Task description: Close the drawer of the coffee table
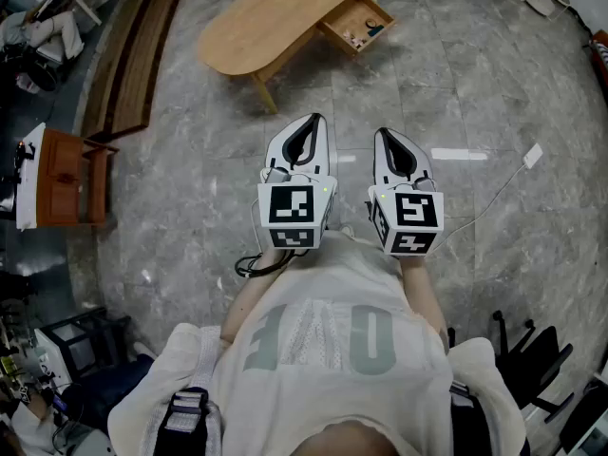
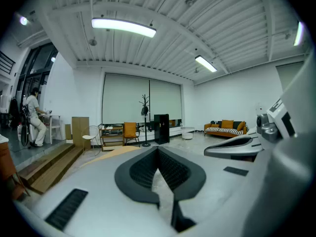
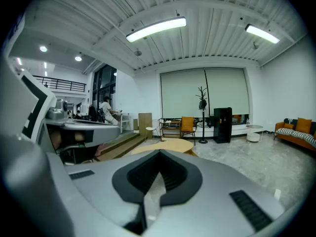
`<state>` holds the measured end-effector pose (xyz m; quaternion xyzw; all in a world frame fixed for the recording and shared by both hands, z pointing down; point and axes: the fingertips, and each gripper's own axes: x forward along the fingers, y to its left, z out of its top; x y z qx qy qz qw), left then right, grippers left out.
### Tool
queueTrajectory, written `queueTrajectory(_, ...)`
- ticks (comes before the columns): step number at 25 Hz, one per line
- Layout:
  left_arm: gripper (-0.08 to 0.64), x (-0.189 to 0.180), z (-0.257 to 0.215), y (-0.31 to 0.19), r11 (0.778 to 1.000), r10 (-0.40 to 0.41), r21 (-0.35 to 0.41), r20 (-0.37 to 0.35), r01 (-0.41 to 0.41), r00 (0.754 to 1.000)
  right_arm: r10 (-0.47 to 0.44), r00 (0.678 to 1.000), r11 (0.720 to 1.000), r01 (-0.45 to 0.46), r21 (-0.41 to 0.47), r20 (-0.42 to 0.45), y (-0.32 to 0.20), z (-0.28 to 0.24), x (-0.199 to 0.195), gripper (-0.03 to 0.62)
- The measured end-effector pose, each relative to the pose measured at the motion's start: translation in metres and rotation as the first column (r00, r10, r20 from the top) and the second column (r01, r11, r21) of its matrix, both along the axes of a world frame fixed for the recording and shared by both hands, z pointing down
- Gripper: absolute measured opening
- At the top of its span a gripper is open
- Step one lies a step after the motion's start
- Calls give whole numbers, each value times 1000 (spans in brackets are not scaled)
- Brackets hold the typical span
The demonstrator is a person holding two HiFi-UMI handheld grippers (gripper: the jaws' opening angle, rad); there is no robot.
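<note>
A person stands on a grey stone floor (image 1: 475,93) and holds the left tool (image 1: 312,119) and the right tool (image 1: 387,133) side by side in front of the body, both pointing forward and a little downward. Each tool has its two jaws brought together at the tips with nothing between them, as each tool's own view shows. The low wooden table (image 1: 275,17) with its oval top stands well ahead of the tools, apart from both. Its drawer (image 1: 353,23) sticks out open on the table's right side, with a few small items inside that are too small to tell. Wooden steps (image 1: 133,55) run along the left of the room, and a white cable (image 1: 494,193) lies on the floor to the right of the right tool.
</note>
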<state>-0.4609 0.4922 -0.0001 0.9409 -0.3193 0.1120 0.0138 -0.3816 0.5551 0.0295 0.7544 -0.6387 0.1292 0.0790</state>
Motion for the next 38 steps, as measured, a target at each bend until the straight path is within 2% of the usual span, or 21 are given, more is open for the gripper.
queueTrajectory(12,8,4,0,-1,1000,-21,-17,-12,21,1000,2,1000,1000,-2,-6,-9,1,1,15,6)
queueTrajectory(18,8,-2,6,-8,998,-54,-32,0,54,999,-8,997,999,5,36,76,-7,5,19,6)
queueTrajectory(23,8,-14,18,-29,992,-111,-56,10,111,994,-20,998,1000,18,26,66,-15,16,21,6)
queueTrajectory(27,8,-11,26,-52,990,-133,-50,12,133,991,-13,995,1000,10,21,96,-27,29,32,6)
queueTrajectory(33,8,7,40,-94,987,-152,-55,4,152,988,-13,993,1000,11,16,113,-59,48,54,6)
queueTrajectory(38,8,34,48,-143,988,-143,-53,-8,143,990,-5,993,1000,3,23,122,-110,55,82,6)
